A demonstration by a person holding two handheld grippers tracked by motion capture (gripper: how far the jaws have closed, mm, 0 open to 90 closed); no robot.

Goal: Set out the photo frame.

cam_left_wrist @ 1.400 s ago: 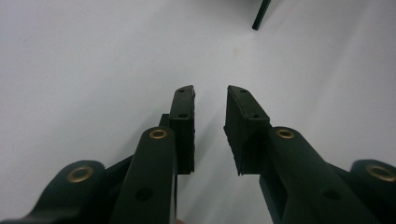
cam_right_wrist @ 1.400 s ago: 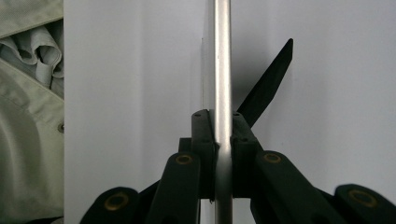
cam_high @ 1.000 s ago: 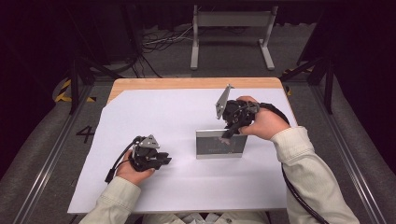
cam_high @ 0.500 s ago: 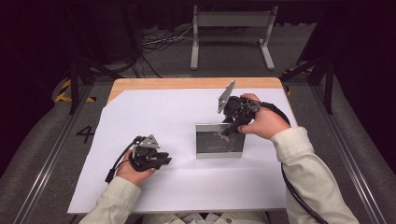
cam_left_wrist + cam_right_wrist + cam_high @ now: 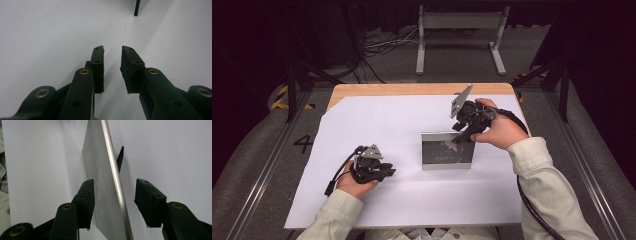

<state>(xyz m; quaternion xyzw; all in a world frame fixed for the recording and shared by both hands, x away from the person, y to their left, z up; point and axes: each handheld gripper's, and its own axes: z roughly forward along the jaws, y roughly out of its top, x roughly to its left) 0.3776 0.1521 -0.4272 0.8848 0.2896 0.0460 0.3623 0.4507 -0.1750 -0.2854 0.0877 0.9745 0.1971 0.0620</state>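
Left gripper [image 5: 373, 169] rests low on the white sheet [image 5: 402, 200], on the near side of the picture frame [image 5: 447, 151] and well apart from it; jaws narrowly parted, nothing between them. In the left gripper view the same gripper [image 5: 112, 67] looks along bare sheet, with a dark corner of the frame's stand [image 5: 137, 7] far ahead.

The picture frame stands upright near the middle of the tabletop [image 5: 412, 89], propped from behind by its stand.

Right gripper [image 5: 461, 136] is at the frame's top edge, on its far right corner. Its jaws have just been opening; in the right gripper view [image 5: 115, 205] the 2 pads straddle the frame's silver edge [image 5: 112, 170], the right pad clear of it, the left pad very near the glass face, contact not certain. The frame reads as released.

Judgement: the step is letting go of the standing frame. To do it well, open fully and lift straight up so neither pad drags the edge; a sideways pull would likely tip the frame off its stand.
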